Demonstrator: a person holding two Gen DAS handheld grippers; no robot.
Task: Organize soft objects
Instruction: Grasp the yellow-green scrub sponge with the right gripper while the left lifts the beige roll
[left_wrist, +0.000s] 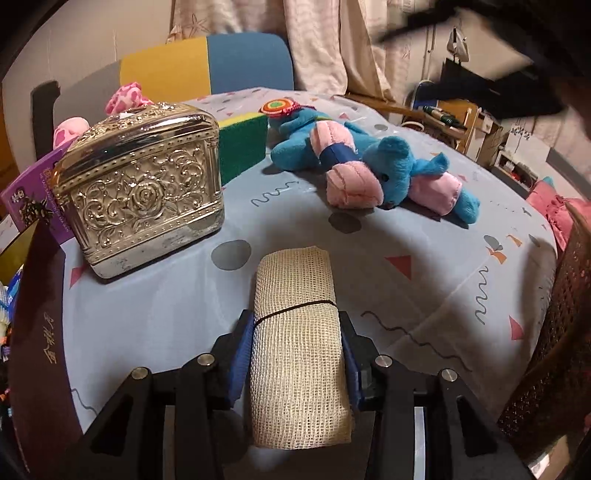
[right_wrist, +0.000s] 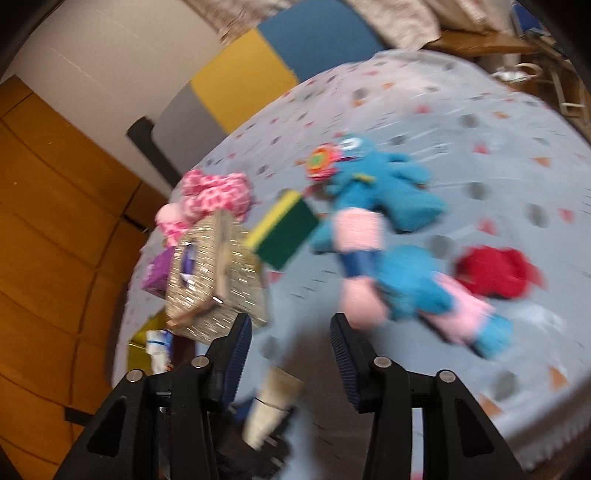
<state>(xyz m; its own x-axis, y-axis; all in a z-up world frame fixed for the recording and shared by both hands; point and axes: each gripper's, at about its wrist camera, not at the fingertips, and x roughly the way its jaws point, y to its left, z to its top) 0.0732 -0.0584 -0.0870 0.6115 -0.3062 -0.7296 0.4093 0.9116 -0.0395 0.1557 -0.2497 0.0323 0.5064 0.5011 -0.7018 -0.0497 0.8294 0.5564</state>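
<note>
My left gripper (left_wrist: 295, 325) is shut on a rolled beige mesh cloth (left_wrist: 295, 295) tied with a dark band, held just above the patterned table (left_wrist: 424, 280). A blue and pink plush toy (left_wrist: 384, 166) lies ahead at centre right, with a green and yellow sponge (left_wrist: 242, 146) behind the gold box. My right gripper (right_wrist: 291, 328) is open and empty, high above the table; its view is blurred. It shows the plush (right_wrist: 388, 236), the sponge (right_wrist: 284, 232), a red soft item (right_wrist: 495, 273), a pink patterned plush (right_wrist: 210, 199), and the beige roll (right_wrist: 273, 410) held in the left gripper below.
An ornate gold box (left_wrist: 142, 181) stands at the left, with a purple packet (left_wrist: 26, 195) and a dark box edge (left_wrist: 40, 332) beside it. A chair back (left_wrist: 207, 62) stands behind the table. A brown woven basket (left_wrist: 554, 332) is at the right edge.
</note>
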